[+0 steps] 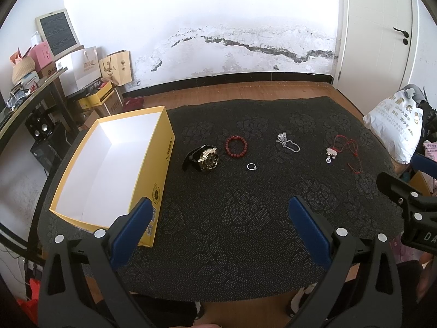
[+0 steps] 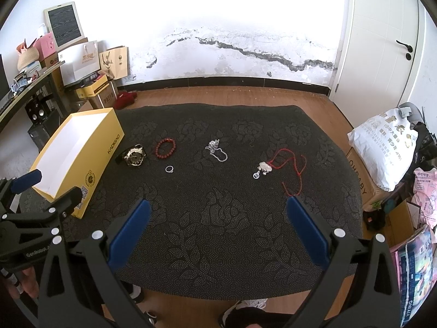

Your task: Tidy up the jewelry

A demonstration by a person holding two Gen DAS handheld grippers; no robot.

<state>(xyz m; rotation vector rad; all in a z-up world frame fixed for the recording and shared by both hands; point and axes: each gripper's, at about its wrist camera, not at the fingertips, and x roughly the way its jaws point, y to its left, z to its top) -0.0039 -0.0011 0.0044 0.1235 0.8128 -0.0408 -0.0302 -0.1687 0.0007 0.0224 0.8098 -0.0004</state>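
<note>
Five jewelry pieces lie in a loose row across the middle of the dark mat point(image 1: 245, 232), all well ahead of both tongs and none of them touched. From the mat's left edge toward its right edge they run: watch point(image 1: 205, 159), red bead bracelet point(image 1: 236, 146), ring point(image 1: 251, 166), silver chain point(image 1: 287, 142) and red-cord pendant point(image 1: 334, 154). The open yellow box point(image 1: 153, 164), white inside and holding nothing visible, stands on the mat's left edge; its long axis runs from the near edge toward the far edge.

The left gripper point(image 1: 221, 218) is spread wide and holds nothing. It hovers over the near-left part of the mat, its left finger overlapping the near corner of the box in the view. The watch and ring lie almost straight ahead of it, the watch just beside the box wall.

The right gripper point(image 2: 218, 218) is likewise spread wide and bare, over the near-middle of the mat. The pendant lies ahead and slightly right of it; its cord trails toward the near-right, ending close to the right finger.

Judgement: the left gripper is nearer the watch, bracelet and ring, and nearer the box; the right gripper is nearer the pendant. The chain lies between the two.
</note>
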